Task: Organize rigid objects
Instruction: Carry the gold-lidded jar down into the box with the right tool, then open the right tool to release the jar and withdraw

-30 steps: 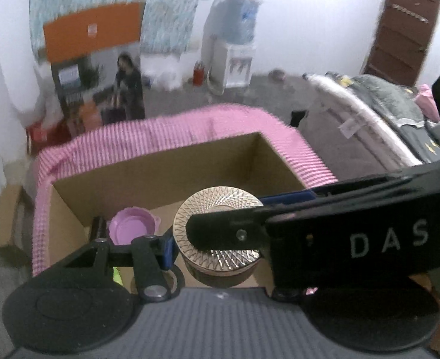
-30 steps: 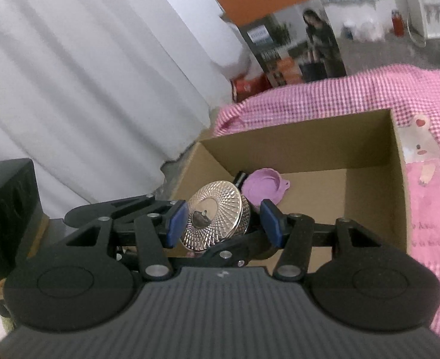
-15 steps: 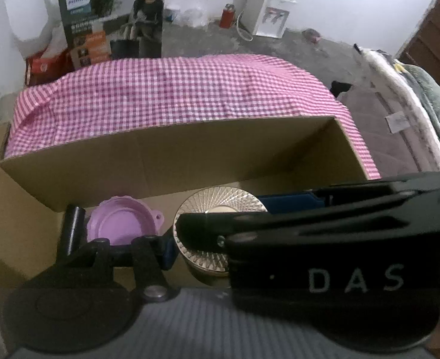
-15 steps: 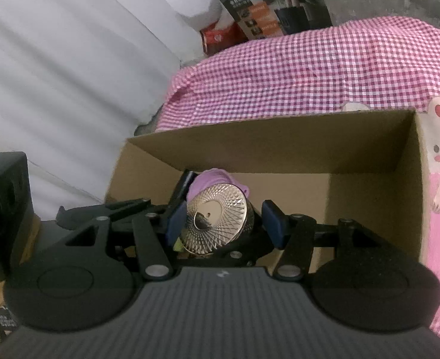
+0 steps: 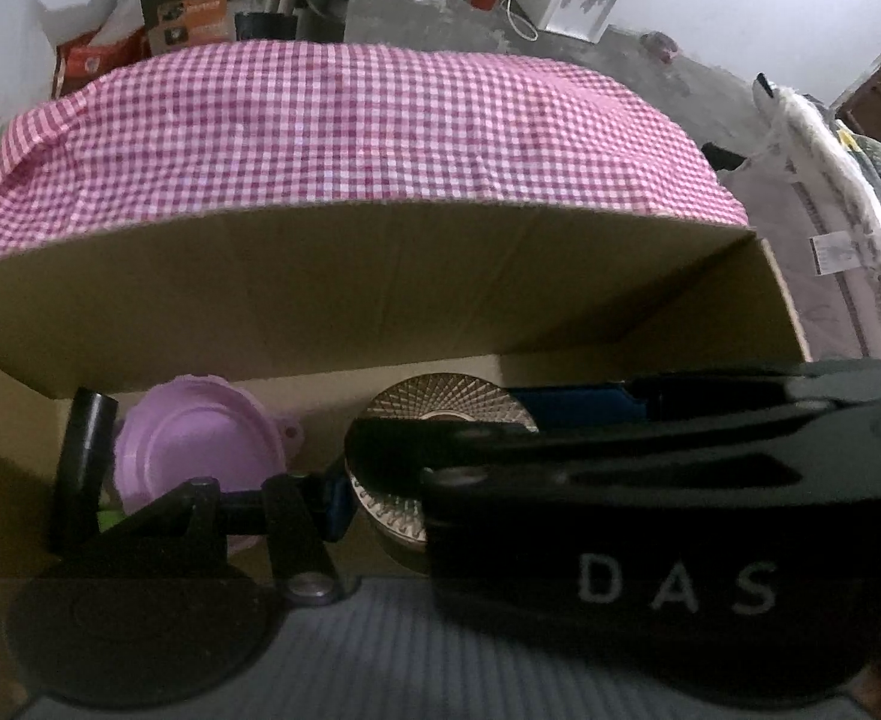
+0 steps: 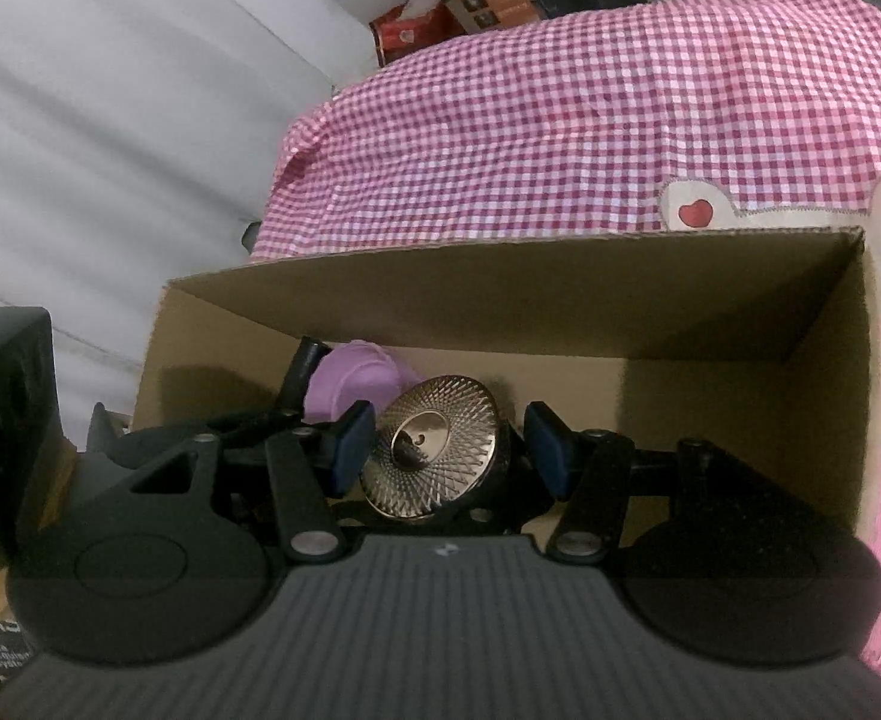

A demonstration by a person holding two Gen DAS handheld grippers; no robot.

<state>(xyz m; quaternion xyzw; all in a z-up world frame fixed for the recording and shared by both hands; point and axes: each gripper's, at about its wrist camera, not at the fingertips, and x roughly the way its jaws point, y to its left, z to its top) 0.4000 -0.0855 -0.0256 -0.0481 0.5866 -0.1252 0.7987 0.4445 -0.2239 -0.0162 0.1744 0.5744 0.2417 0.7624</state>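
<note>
Inside the open brown cardboard box [image 6: 560,300], near its left end, my left tool [image 5: 434,456] is clamped on the round gold jar with a faceted metallic lid [image 6: 434,450]. My right tool [image 6: 449,450] straddles the same jar, pads apart and clear of it. Just left sit a smooth lilac plastic lid [image 5: 194,450] and a black tube [image 5: 83,456]. Bare cardboard floor stretches to the right wall. Beyond the far rim lies pink gingham cloth [image 5: 350,132].
</note>
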